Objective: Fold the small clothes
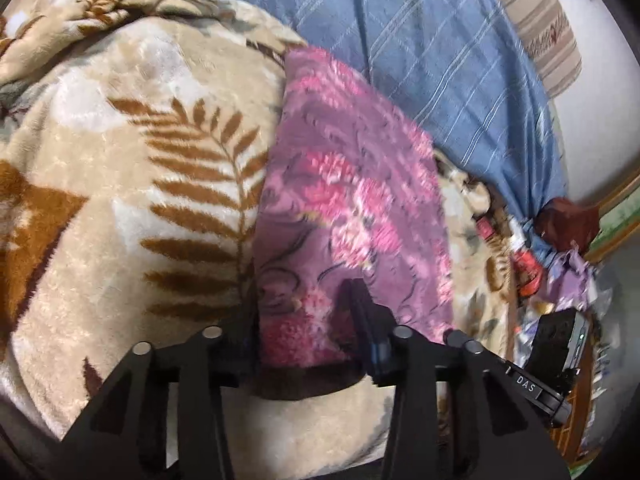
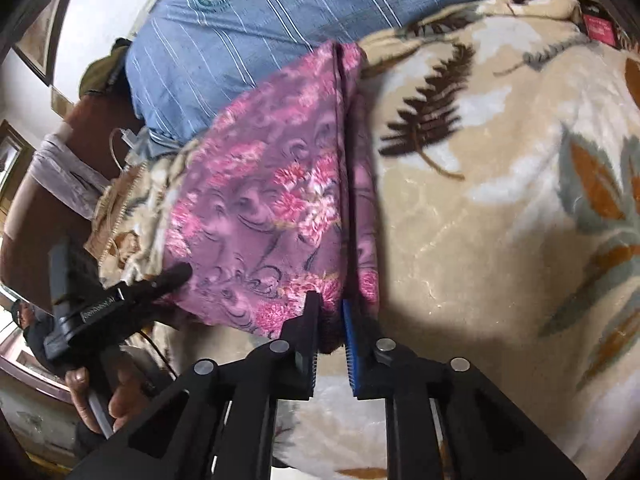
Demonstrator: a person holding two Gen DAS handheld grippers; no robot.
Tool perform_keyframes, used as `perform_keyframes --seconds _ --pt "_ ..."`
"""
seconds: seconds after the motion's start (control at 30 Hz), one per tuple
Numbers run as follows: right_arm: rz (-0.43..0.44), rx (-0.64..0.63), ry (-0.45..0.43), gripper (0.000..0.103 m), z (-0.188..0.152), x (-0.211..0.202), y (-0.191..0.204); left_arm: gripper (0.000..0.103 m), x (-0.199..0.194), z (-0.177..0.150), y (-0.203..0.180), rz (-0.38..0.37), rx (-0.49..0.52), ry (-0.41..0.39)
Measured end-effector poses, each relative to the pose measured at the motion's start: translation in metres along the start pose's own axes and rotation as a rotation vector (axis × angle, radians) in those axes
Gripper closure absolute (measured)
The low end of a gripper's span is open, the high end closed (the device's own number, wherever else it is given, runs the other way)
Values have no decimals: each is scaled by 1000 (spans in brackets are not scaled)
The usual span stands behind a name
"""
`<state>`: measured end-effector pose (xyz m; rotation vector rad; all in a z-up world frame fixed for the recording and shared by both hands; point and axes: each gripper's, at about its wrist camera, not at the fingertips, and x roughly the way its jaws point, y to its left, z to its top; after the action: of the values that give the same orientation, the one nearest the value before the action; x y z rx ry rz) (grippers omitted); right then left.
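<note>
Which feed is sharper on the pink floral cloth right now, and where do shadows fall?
Right wrist view: pink floral cloth fairly sharp; dark shadow on the blanket beside the right claw. Left wrist view: the cloth is motion-smeared, shadow beneath its near edge.

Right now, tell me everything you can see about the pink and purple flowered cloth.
The flowered cloth is thin printed fabric, mauve with pink blooms and dark swirls. It lies as a long folded strip on the beige leaf-patterned blanket, its far end meeting the blue striped fabric. A lengthwise fold runs near one edge. The right gripper pinches its near edge at that fold; the left gripper straddles the other near corner.
</note>
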<state>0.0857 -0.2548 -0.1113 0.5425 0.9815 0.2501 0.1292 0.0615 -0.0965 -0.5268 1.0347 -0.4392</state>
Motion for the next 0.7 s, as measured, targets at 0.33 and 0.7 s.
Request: perform_keyframes --seconds 0.33,0.7 --pt "99 7 -10 42 71 -9 18 45 -3 79 -15 39 9 -15" --pt "81 59 21 43 188 59 -19 45 94 206 24 -71 -90 113"
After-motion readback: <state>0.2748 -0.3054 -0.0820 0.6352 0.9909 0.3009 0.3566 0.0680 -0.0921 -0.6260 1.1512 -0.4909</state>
